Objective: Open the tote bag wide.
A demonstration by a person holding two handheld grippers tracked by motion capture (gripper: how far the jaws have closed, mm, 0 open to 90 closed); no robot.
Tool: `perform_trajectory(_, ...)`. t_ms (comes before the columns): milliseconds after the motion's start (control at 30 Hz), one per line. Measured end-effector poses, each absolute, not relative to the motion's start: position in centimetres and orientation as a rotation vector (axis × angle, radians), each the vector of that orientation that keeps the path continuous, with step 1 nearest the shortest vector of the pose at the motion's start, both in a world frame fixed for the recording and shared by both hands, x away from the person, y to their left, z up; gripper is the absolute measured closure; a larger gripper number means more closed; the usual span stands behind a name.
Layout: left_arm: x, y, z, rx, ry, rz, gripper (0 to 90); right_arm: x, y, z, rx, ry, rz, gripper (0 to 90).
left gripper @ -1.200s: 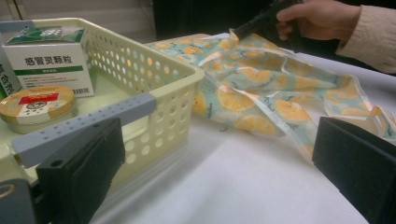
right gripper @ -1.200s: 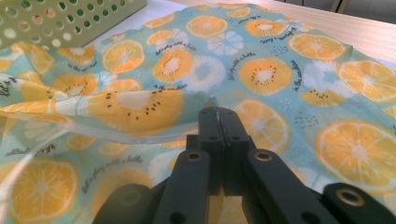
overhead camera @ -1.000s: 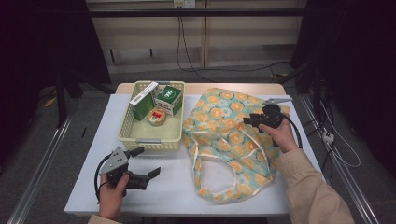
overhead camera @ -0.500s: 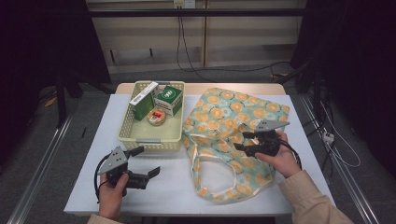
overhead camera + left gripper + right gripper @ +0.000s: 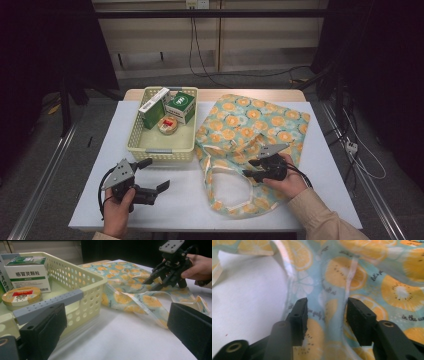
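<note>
A teal tote bag (image 5: 250, 125) printed with orange slices lies flat on the white table (image 5: 200, 200), its handles (image 5: 220, 170) looped toward the near edge. My right gripper (image 5: 250, 168) is low over the bag near its mouth, tips pointing left. Its jaws have just been closing. In the right gripper view (image 5: 325, 312) a raised fold of bag cloth (image 5: 329, 307) lies between the pads, which stand apart from it. My left gripper (image 5: 156, 174) rests open at the near left, nothing between its jaws (image 5: 115, 312). The right gripper (image 5: 150, 284) also shows over the bag (image 5: 125, 297).
A cream perforated basket (image 5: 160, 152) stands left of the bag, holding a green box (image 5: 181, 106), a white and green box (image 5: 153, 107) and a round tin (image 5: 168, 124). Its near wall (image 5: 82, 302) is close in front of my left gripper. Cables trail behind the table.
My right gripper has moved from the bag's far right part toward the near side and left, down to the bag's mouth, and its jaws stand narrower. The left gripper has stayed put.
</note>
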State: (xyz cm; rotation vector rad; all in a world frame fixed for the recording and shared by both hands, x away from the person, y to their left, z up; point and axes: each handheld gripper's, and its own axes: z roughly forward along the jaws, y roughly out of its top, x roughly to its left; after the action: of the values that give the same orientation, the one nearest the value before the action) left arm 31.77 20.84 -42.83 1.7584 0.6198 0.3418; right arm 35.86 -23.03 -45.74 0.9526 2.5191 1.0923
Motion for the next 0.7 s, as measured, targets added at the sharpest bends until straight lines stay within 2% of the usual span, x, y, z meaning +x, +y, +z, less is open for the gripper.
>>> perform_trajectory(133, 31.7, 20.8, -42.9, 1.759, 0.625, 0.337, 2.3, 36.1, -23.3, -45.9, 0.947, 2.518, 1.100, 63.2)
perform_trajectory(500, 31.7, 20.7, -42.9, 1.755, 0.621, 0.335, 2.3, 36.8, -24.2, -46.0, 0.983, 2.487, 1.117, 87.4)
perform_trajectory(700, 31.7, 20.8, -42.8, 1.753, 0.625, 0.335, 2.3, 37.2, -24.6, -45.8, 0.996, 2.488, 1.117, 89.6)
